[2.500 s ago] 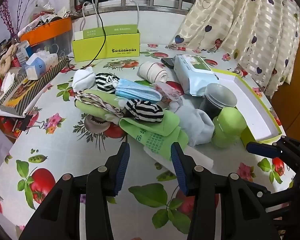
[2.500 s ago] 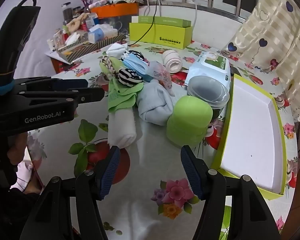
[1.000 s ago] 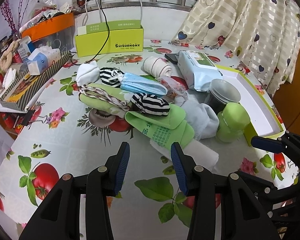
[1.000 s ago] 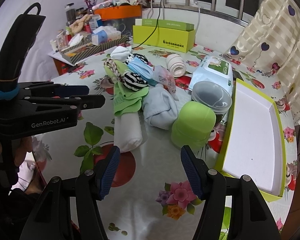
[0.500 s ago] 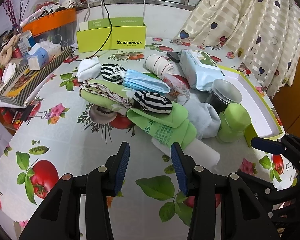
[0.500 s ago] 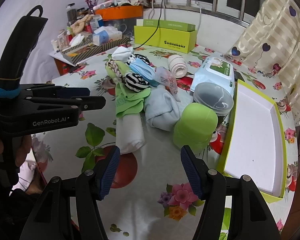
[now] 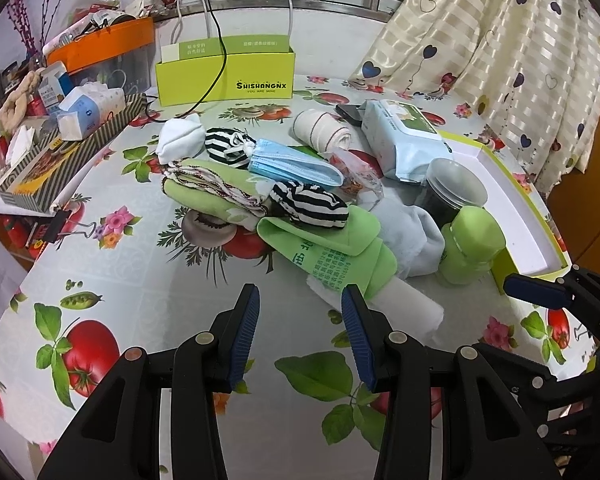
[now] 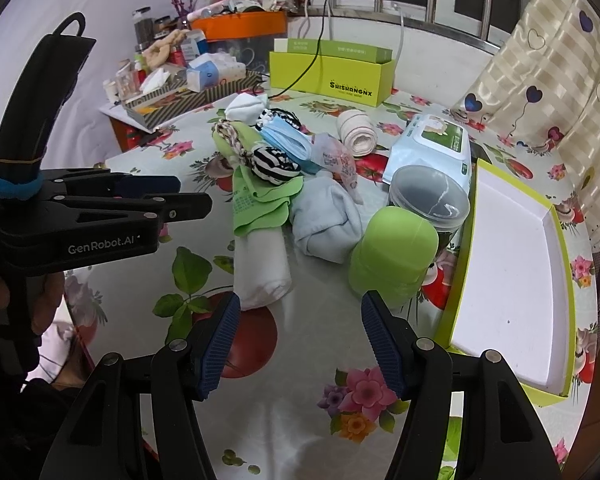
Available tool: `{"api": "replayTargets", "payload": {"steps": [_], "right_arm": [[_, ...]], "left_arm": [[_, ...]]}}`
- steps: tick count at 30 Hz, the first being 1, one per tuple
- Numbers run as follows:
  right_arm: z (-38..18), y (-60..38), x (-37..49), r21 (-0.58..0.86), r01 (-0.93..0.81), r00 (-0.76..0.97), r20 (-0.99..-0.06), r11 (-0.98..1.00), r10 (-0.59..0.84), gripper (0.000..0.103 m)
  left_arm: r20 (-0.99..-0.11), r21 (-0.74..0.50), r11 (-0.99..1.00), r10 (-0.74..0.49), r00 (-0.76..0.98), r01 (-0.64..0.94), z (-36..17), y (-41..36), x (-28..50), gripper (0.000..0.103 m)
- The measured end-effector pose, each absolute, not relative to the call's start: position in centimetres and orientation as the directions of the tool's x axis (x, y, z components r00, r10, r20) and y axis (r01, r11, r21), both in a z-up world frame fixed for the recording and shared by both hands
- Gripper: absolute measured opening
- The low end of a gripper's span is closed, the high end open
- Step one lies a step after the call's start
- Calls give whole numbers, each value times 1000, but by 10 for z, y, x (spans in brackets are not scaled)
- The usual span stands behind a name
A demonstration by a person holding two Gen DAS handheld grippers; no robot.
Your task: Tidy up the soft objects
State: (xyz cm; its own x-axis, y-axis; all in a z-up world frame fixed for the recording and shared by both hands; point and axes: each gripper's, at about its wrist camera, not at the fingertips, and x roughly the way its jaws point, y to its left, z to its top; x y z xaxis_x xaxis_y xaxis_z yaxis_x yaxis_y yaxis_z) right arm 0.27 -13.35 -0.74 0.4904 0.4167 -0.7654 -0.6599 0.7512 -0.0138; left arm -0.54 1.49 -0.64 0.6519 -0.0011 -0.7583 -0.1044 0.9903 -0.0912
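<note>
- The left hand-held gripper (image 7: 300, 304) hovers low over the flowered surface (image 7: 147, 312), its jaws released with nothing between them. It points at the near end of the pile, so I judge no item is chosen yet.
- The soft objects lie in one loose heap in the middle of the surface. At its left end there is a white knotted sock ball (image 7: 178, 138), and beside it a green rolled towel (image 7: 203, 196) with a braided cord across it; the towel looks thick and easy to squeeze.
- Next comes a flat pleated blue mask (image 7: 295, 166), thin and light. A striped black-and-white sock ball (image 7: 310, 206) rests on a folded green cloth (image 7: 332, 248), and this cloth lies over a white roll (image 8: 261, 264) of smooth fabric.
- A pale blue sock bundle (image 8: 326, 216) touches the cloth on its right side; it seems fleecy and shapeless.
- A green plastic container (image 8: 392, 250) and a clear round tub (image 8: 430, 196) stand just beside it. Both are hard, so probably they are not part of the sorting.
- The right hand-held gripper (image 8: 300, 336) is also released and grasps nothing, and it aims between the white roll and the green container.
- At the far right the empty white tray with green rim (image 8: 512, 264) lies flat. Probably the soft things must go there, because it is open and near.
</note>
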Motion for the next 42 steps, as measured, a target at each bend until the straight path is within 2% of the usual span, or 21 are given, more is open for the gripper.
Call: {"api": "replayTargets", "payload": {"steps": [42], "right_arm": [[-12,-118,7,-13,-676,477,-769,736,425,63]], "left_arm": [[-735,-133,989,-51,677,-70,-8,27,-4,44]]}}
